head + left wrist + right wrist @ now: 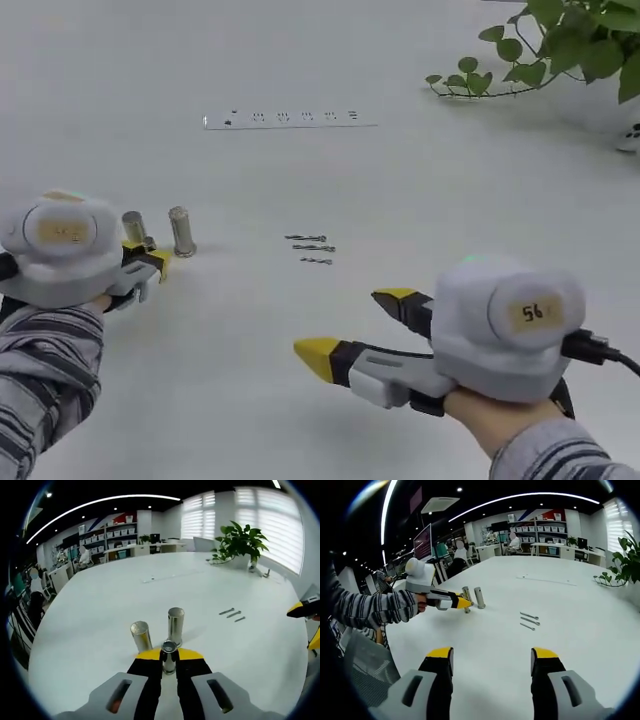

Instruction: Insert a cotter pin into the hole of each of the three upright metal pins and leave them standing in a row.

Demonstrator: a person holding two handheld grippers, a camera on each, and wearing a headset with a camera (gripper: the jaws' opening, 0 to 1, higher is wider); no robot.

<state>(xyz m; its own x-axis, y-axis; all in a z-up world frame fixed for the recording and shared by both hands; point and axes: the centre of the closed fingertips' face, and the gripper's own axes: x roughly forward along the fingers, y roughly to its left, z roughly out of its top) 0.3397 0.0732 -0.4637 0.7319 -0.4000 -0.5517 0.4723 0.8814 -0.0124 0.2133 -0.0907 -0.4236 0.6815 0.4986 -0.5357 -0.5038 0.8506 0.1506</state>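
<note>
Nothing inserted yet: three cotter pins lie loose, left gripper pinches one metal pin, right gripper spread.

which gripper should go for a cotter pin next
Right. The right gripper is open and empty, with the three cotter pins lying just ahead of it. The left gripper is shut on a metal pin.

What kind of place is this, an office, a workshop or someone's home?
Most likely an open-plan office or lab, not a home. A long white worktable stands in a large room with wall shelves of white storage bins, slatted window blinds and curved ceiling strip lights.
</note>
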